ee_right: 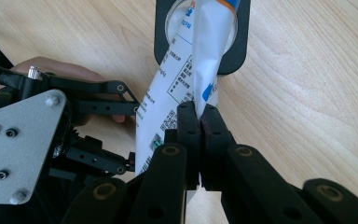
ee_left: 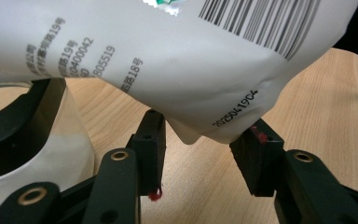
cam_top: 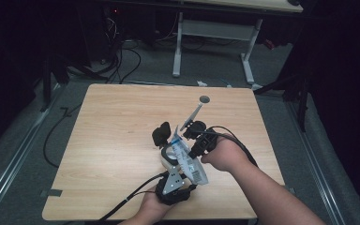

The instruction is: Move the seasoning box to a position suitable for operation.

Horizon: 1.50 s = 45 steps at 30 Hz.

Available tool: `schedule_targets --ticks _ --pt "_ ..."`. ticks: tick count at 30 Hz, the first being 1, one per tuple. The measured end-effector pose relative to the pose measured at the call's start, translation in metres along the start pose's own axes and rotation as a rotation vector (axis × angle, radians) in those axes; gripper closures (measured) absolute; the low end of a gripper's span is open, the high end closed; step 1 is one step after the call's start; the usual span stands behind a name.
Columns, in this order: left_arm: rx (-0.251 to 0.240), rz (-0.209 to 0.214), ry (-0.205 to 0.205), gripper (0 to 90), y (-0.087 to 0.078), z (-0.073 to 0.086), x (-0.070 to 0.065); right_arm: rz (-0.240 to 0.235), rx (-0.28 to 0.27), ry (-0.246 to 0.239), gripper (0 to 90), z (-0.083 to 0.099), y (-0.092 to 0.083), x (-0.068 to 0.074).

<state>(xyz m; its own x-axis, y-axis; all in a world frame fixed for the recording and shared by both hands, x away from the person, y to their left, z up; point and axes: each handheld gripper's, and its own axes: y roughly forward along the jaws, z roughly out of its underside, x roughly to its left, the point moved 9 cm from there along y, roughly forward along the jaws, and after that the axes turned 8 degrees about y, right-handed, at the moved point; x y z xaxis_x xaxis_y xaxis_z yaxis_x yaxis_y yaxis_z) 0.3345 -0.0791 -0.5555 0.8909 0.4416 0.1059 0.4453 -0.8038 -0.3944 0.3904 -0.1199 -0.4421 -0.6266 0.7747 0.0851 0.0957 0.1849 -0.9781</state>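
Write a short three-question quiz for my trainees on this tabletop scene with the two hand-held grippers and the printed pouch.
1. True or false: the right gripper is shut on the white printed plastic pouch.
2. Multiple choice: what lies beyond the pouch's far end in the right gripper view? A) a red bowl B) a white cup in a black square holder C) a metal spoon
3. Short answer: how do the left gripper's jaws stand relative to the pouch?

Key
1. True; its jaws are pinched together on the pouch's edge.
2. B
3. Open, one on each side of the pouch's lower corner, above the light wooden table.
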Motion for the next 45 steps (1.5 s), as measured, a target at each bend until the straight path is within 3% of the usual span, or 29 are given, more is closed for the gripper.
schedule_targets --ticks 13,18,20,28,45 --pt "0.037 -0.021 -0.011 58.1 0.003 0.005 0.005 -0.004 -0.003 -0.004 88.9 0.000 0.000 0.003" --pt "0.049 -0.033 -0.016 58.6 0.003 0.007 0.007 -0.006 0.000 0.023 88.9 0.001 0.000 0.004" --pt "0.058 -0.037 -0.025 58.9 0.004 0.008 0.009 -0.006 -0.003 0.009 88.8 0.000 0.001 0.004" --pt "0.051 -0.033 -0.030 58.4 0.003 0.008 0.008 0.001 -0.006 0.001 89.0 0.000 0.001 0.002" --pt "0.041 -0.021 0.001 48.0 -0.002 0.011 0.006 0.004 -0.012 0.000 89.2 -0.001 0.000 0.001"
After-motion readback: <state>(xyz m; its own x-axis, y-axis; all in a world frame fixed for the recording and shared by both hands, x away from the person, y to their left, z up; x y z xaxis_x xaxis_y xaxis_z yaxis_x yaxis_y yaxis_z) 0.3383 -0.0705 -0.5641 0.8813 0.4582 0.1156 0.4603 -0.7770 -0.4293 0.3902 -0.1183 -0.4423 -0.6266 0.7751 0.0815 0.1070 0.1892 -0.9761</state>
